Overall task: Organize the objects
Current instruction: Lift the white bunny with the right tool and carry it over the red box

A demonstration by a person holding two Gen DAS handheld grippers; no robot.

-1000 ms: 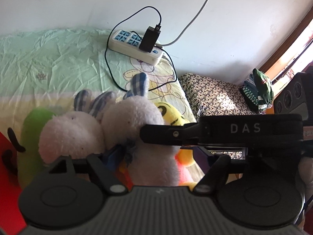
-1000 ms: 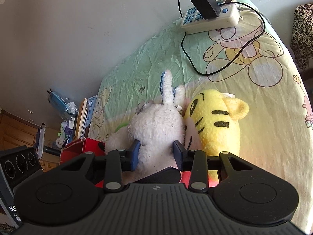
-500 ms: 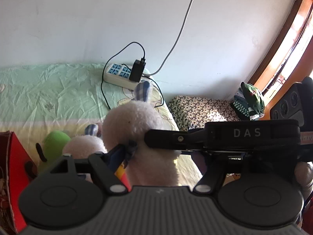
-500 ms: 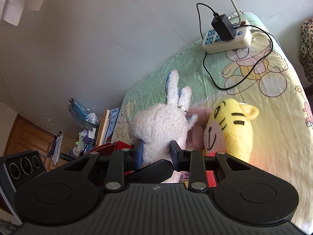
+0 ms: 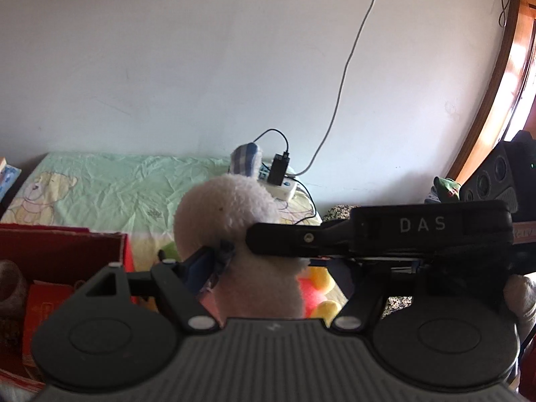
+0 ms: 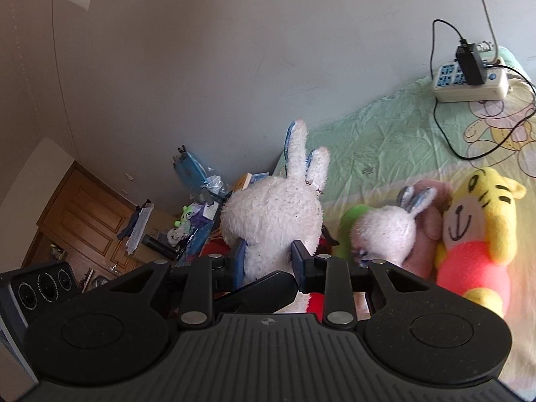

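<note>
The red box sits at far left, beside it the white rabbit hangs above the bed, squeezed at once by left gripper and right gripper, with the yellow tiger lying rightmost.

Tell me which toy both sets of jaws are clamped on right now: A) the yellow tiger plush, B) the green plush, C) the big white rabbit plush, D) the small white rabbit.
C: the right gripper and the left gripper both pinch the big white rabbit plush, lifted above the yellow tiger plush and small white rabbit lying on the bed.
</note>
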